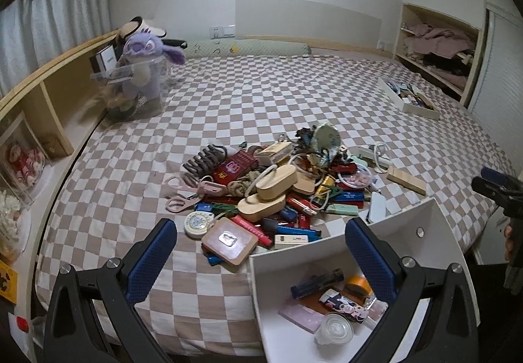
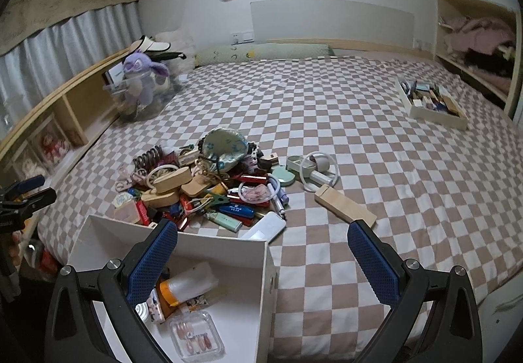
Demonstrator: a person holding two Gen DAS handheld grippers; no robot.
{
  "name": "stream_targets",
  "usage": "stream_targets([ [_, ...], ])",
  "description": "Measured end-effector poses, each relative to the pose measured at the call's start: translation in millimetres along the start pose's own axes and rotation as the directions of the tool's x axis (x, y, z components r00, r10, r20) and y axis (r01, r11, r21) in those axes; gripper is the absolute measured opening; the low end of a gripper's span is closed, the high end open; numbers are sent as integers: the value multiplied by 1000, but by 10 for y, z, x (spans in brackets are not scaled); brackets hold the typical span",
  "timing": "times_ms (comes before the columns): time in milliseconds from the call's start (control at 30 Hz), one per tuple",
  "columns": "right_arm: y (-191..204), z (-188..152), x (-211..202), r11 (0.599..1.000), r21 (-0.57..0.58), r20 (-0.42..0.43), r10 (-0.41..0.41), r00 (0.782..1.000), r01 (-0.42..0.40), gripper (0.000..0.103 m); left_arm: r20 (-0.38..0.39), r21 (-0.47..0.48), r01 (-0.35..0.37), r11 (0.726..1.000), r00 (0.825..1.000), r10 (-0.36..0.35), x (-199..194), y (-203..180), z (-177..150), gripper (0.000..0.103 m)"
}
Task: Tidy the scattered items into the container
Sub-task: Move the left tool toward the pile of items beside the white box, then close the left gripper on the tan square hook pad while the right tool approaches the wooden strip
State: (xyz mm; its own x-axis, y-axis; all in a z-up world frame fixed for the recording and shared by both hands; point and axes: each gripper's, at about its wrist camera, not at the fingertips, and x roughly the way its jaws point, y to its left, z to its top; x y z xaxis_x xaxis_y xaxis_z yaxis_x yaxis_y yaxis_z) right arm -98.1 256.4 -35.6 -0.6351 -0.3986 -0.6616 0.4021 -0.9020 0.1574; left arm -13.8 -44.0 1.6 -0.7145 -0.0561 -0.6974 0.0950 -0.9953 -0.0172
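Both the left gripper [image 1: 261,252] and right gripper [image 2: 261,252] hover spread wide and empty above a checkered bed [image 2: 376,140], where a white box [image 1: 327,252] sits just beside the pile of scattered items [image 1: 278,186].

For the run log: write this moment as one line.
left gripper open, empty | right gripper open, empty | pile on bed | white box partly filled

Bare checkered bedspread [image 2: 343,121] is left open from ten through two o'clock of the heap of small items [image 2: 209,183], so passage there is unobstructed. At six o'clock of the heap the way is blocked by the far wall of the white container [image 2: 183,237], which touches its near edge. At four o'clock a wooden block [image 2: 345,206] lies apart; a filled tray [image 2: 431,101] stands well apart at two.
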Motion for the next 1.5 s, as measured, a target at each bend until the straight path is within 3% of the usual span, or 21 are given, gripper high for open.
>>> stream_targets([
  [267,-87,20,4,997,53,4,60,998,-60,103,-84,9,-28,1000,996,28,311,233,269,103],
  [433,-93,22,28,995,61,-3,76,997,-75,103,-199,-71,-3,997,980,-11,695,434,363,103],
  [733,-170,11,147,985,132,-63,121,991,-112,103,-399,-252,-9,968,912,-95,1441,775,297,103],
  [900,-213,-11,229,973,184,-109,163,981,-141,103,-469,-279,-32,960,877,-107,1695,863,186,103],
  [1033,-231,-27,281,966,211,-138,180,974,-148,103,-523,-311,-7,950,836,-165,1877,862,80,103],
  [1233,-213,-38,331,967,208,-166,182,969,-146,103,-570,-224,-38,974,816,-99,2120,737,45,103],
  [1333,-210,-46,350,968,205,-178,182,967,-145,103,-602,-185,-49,982,795,-74,2222,711,-20,103],
  [1500,-208,-57,372,967,206,-193,190,963,-150,103,-653,-182,3,983,747,-123,2331,625,-133,103],
])
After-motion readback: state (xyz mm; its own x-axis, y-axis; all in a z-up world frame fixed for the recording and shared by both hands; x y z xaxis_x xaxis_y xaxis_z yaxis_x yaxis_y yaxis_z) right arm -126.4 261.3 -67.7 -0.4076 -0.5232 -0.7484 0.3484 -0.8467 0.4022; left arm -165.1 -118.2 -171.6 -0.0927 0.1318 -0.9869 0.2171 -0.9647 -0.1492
